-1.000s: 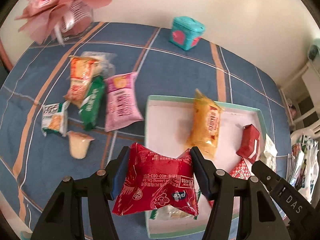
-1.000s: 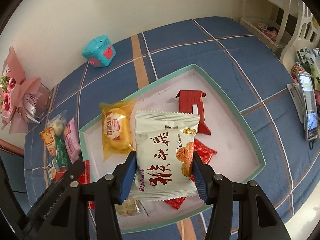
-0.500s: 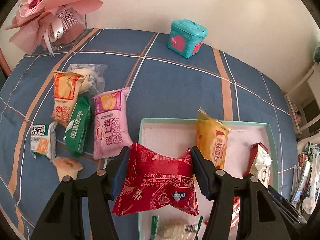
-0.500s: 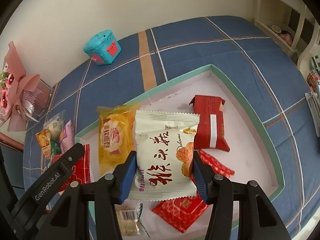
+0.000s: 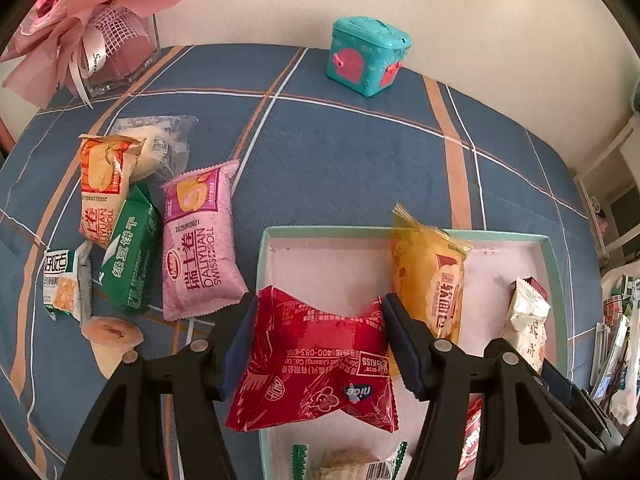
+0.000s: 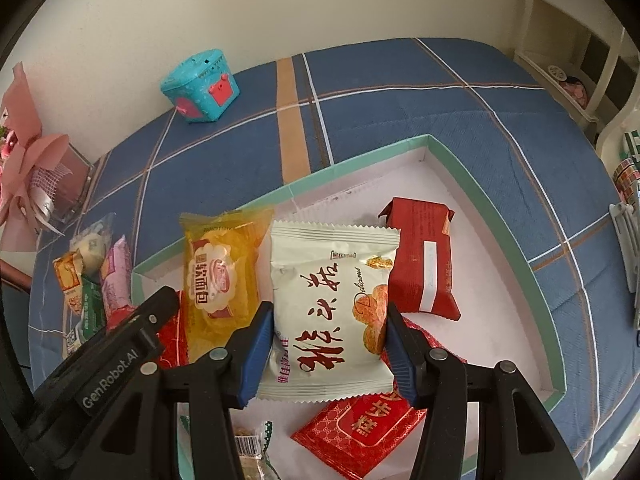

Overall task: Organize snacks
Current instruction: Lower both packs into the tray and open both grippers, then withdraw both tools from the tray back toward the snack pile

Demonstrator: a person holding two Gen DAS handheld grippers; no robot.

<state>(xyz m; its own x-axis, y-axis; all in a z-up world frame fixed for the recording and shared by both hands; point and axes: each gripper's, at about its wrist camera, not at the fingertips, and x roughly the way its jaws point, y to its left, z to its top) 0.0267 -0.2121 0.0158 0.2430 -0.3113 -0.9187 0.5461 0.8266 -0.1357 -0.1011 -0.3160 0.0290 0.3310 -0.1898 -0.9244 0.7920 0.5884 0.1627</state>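
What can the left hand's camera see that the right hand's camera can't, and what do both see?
Only the left wrist view shows the little pudding cup on the cloth and the left gripper, jaws just opening, around its red packet. Only the right wrist view shows the dark red packet lying flat in the tray. Both show the teal box and yellow bread packet.

Red snack pack (image 5: 316, 364) and white snack pack (image 6: 330, 312) above mint-rimmed tray (image 6: 496, 216).
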